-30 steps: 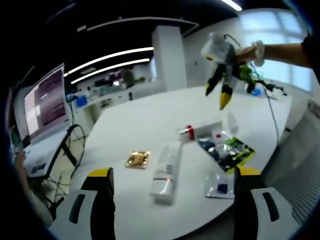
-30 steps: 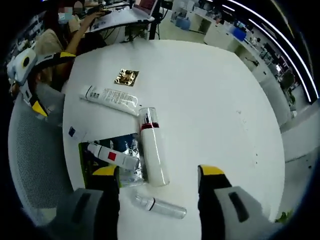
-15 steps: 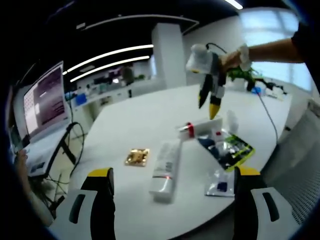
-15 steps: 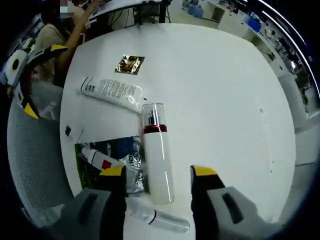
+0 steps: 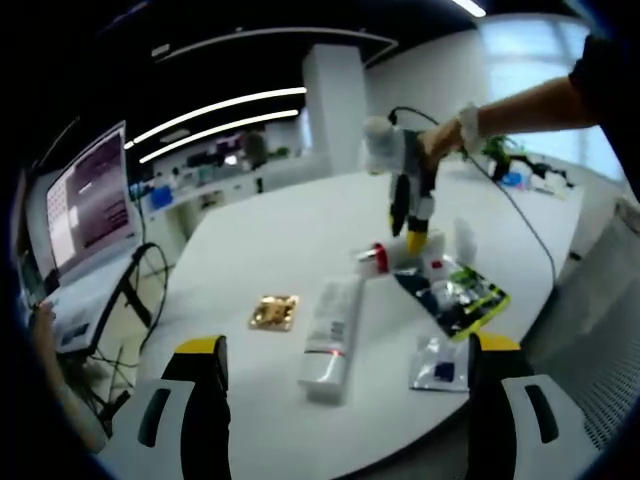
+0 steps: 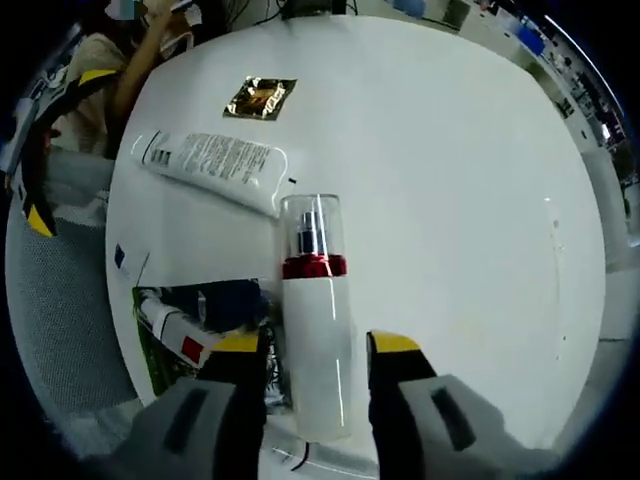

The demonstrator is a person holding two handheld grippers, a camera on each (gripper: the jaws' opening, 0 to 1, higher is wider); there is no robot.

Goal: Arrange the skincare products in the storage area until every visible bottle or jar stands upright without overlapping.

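White round table (image 6: 470,180) carries a lying white pump bottle (image 6: 318,340), its clear cap toward 12 o'clock, between the parted jaws of the right gripper (image 6: 315,350). Left gripper (image 5: 345,350) jaws wide, empty.

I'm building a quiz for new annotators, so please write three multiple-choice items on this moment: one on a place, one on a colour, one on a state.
1. Where is the right gripper?
A. straddling the white pump bottle
B. over the gold sachet
C. off the table

2. What colour is the pump bottle's collar?
A. blue
B. red
C. green

3. How is the white tube placed?
A. upright
B. lying flat on the table
C. held by the left gripper

Answers:
1 A, its fingers flank the bottle's body, not visibly clamped.
2 B, a red ring sits under the clear cap.
3 B, it lies lengthwise beside the sachet.
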